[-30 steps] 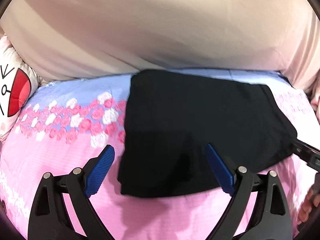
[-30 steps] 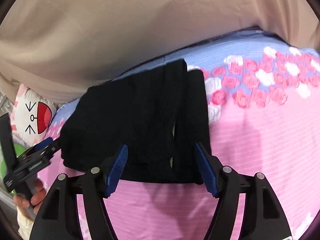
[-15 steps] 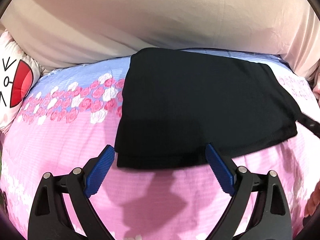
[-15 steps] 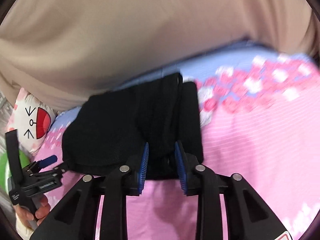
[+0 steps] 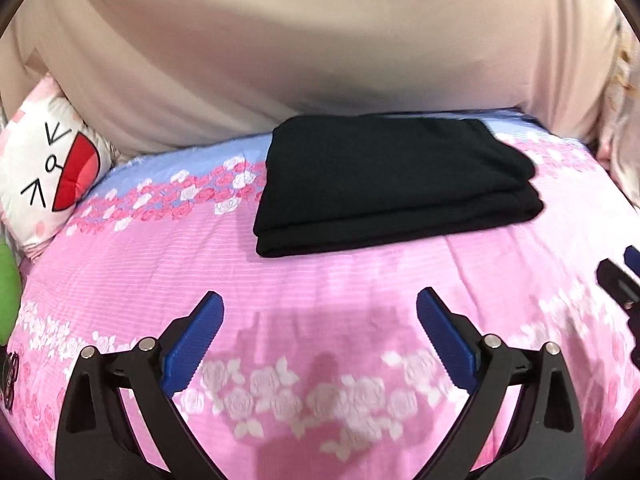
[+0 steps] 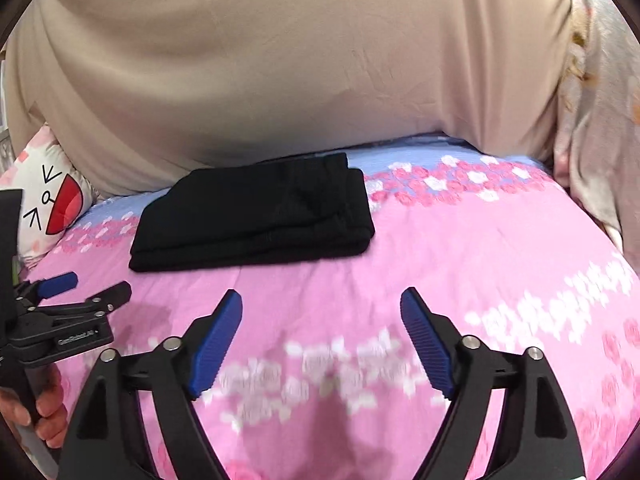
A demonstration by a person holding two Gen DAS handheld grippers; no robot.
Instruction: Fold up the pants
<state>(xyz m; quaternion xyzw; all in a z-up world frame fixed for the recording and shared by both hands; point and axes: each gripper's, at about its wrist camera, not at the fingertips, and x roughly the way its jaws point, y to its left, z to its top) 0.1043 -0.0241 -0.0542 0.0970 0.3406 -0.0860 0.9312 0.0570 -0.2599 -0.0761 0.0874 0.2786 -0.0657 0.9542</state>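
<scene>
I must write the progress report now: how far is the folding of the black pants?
Done, it seems: the black pants lie as a flat folded stack on the pink bedspread. In hand: nothing; the left gripper and the right gripper are both open and empty, apart from the stack; the right's jaws have just been opening. Left: apparently nothing.

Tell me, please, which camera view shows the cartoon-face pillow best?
The left wrist view: the cartoon-face pillow sits large there, eyes and red mouth plain. In the right wrist view it is smaller, its lower left hidden behind the left hand-held gripper.
</scene>
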